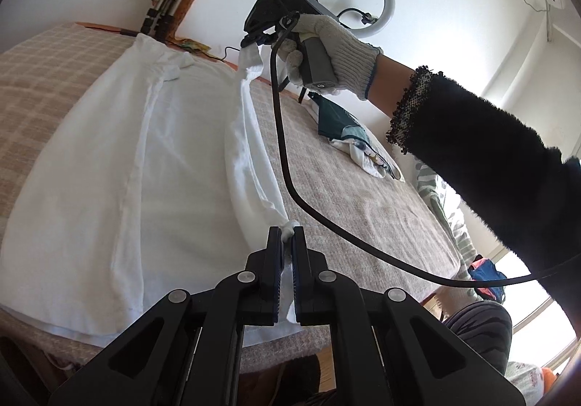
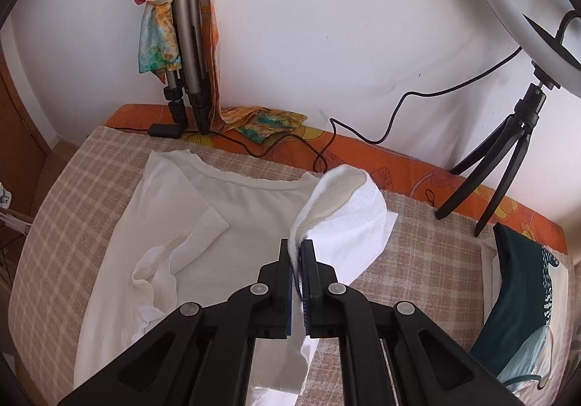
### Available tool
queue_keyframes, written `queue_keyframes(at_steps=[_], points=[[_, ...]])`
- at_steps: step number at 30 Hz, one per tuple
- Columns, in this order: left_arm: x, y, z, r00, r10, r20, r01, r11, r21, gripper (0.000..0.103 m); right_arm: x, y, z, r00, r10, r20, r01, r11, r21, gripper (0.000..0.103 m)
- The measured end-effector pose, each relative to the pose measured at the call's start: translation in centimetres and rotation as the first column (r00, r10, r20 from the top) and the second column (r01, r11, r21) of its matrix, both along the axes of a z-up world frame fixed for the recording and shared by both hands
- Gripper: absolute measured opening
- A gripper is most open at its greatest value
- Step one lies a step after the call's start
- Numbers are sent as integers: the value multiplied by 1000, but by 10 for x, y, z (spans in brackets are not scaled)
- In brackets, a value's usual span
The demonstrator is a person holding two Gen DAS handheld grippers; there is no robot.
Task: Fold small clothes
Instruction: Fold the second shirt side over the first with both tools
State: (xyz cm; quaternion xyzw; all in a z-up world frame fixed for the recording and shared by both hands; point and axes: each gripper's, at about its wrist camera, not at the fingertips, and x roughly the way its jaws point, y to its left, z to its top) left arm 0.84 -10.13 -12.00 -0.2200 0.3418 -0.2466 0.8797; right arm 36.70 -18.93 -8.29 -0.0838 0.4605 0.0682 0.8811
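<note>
- White cotton T-shirt (image 1: 109, 159) lay spread flat on the checked beige blanket (image 1: 363, 210) covering the bed in the left wrist view, its right-hand side edge lifted off the blanket.
- Left tongs (image 1: 287, 237) were clamped nearly closed on a bunched corner of the hem, while the gloved right hand (image 1: 326, 50) held the right tongs (image 1: 254, 43) pinched on the far end of the same edge, so the fabric ran taut between them.
- The shirt looked light, limp and thin; it would likely sag wherever unsupported, so corners and seams seemed the sound places to grip.
- A black cable (image 1: 290, 170) hung across the blanket near the raised edge and could snag.
- In the right wrist view, the right tongs (image 2: 299, 250) were squeezed on the shoulder-and-sleeve fabric, which ballooned up above the pads.
- The left sleeve (image 2: 203, 224) was already folded inward over the chest, with a rumpled ridge below it.
- A dark teal patterned garment (image 2: 523, 297) lay apart at the right.
- The shirt's lower hem was cut off behind the tongs' arms, and how many layers each grip held could not be told.
</note>
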Motion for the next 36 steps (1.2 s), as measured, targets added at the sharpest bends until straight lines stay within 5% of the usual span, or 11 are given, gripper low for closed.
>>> queue_keyframes(at_steps=[9,21,23,25,27,33,36], points=[[-3,24,-7,996,78,-38,-78,997,0,4,17,54,-42,998,41,-50,-44,997,-60,1],[-19,28,-12,993,106,-49,-105,994,22,4,26,70,-59,995,32,-95,-29,999,34,2],[-19,27,-10,995,78,-55,-77,997,24,4,22,75,-56,994,70,-83,-70,998,-5,7],[-22,25,-8,995,87,-52,-85,995,49,6,17,78,-53,989,117,-89,-119,993,-26,35],[-22,25,-5,995,89,-45,-87,995,58,10,8,75,-44,990,129,-64,-131,991,-34,38],[-3,19,-10,993,72,-97,-62,993,98,19,-11,36,-21,986,130,-101,-110,977,184,38],[1,19,-16,990,77,-116,-65,992,105,19,-24,18,-24,983,134,-123,-105,971,217,38]])
